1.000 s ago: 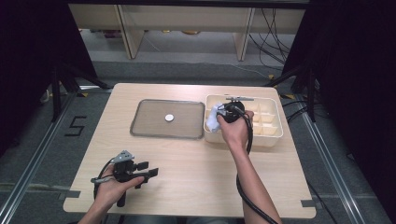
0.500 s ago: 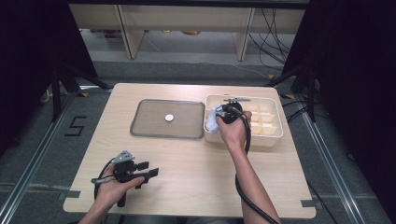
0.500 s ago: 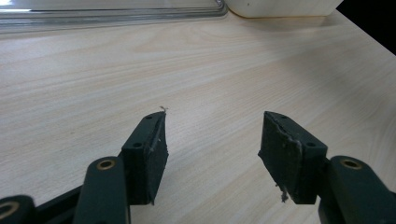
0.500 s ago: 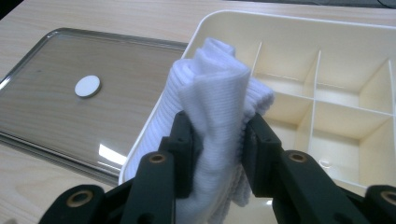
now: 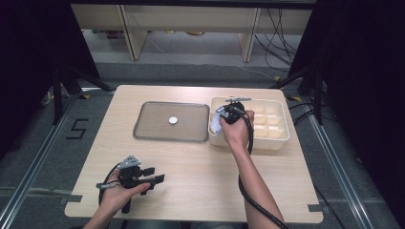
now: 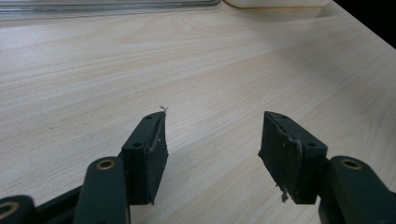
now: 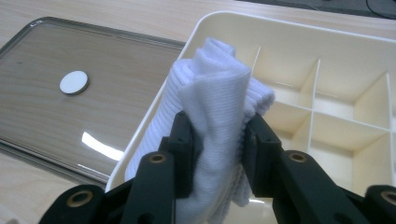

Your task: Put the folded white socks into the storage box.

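My right gripper (image 7: 218, 135) is shut on a bunched white ribbed cloth (image 7: 219, 93), held over the near-left corner of a cream divided box (image 7: 327, 60). From above, that gripper (image 5: 224, 116) and the cloth (image 5: 216, 123) hang at the box's (image 5: 277, 136) left end. My left gripper (image 5: 154, 175) rests low near the table's front left, open, with nothing between its jaws; in its own view the gripper (image 6: 212, 140) looks across bare wood.
A clear flat tray (image 5: 143, 121) lies left of the box with a small white disc (image 5: 173, 121) in its middle; the disc (image 7: 74, 83) also shows beside the cloth. The box holds several bare compartments. A black cable trails from my right hand.
The right gripper with the cloth has shifted slightly left along the box's left end. The left gripper has not moved.
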### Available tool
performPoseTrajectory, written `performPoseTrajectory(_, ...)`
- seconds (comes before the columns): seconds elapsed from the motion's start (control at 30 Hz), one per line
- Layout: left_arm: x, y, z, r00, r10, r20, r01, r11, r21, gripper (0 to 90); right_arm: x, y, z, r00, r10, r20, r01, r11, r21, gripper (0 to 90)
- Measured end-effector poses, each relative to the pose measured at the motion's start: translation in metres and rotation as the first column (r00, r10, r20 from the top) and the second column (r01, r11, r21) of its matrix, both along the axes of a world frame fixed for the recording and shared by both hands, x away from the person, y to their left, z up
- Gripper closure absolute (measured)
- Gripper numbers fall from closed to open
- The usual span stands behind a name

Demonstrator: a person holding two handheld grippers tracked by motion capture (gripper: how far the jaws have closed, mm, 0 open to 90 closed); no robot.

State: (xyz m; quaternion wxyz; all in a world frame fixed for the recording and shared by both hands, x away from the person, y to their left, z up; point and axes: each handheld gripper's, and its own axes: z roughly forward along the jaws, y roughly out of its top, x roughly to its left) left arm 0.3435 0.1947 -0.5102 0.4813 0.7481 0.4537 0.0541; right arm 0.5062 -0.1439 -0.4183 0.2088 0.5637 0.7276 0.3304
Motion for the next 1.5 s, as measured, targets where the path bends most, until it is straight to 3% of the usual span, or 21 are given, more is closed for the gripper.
performPoseTrajectory(0.27,0.0,0.0,0.001,1.0,0.004,0.002,-0.004,1.0,0.0,40.1,0.001,0.007,-0.006,0.9989,0.02,-0.042,-0.022,0.999,-0.037,68.5)
performPoseTrajectory(0.3,0.0,0.0,0.001,1.0,0.004,0.003,-0.004,1.0,0.0,40.1,0.001,0.009,-0.006,0.9985,0.01,-0.054,-0.011,1.0,-0.021,68.5)
performPoseTrajectory(0.47,0.0,0.001,0.002,0.9999,0.01,0.004,-0.01,0.9999,0.0,40.1,0.003,0.014,-0.014,0.9971,0.018,-0.075,-0.022,0.998,-0.062,68.5)
performPoseTrajectory(0.73,0.0,0.002,0.001,1.0,0.008,0.002,-0.008,1.0,-0.006,40.1,0.005,0.019,-0.016,0.9967,0.035,-0.073,-0.042,0.994,-0.097,68.0)
performPoseTrajectory(0.77,0.0,0.002,0.001,1.0,0.01,-0.002,-0.01,0.9999,-0.003,40.1,0.005,0.02,-0.016,0.996,0.05,-0.075,-0.058,0.991,-0.121,67.8)
performPoseTrajectory(1.07,0.001,0.002,0.001,1.0,0.007,0.006,-0.007,1.0,-0.002,40.2,0.004,0.022,-0.019,0.992,0.059,-0.111,-0.073,0.989,-0.127,66.8)
performPoseTrajectory(1.5,0.0,0.002,0.002,0.9999,0.006,0.01,-0.006,1.0,0.003,40.2,0.004,0.026,-0.023,0.9914,0.067,-0.112,-0.086,0.98,-0.179,67.3)
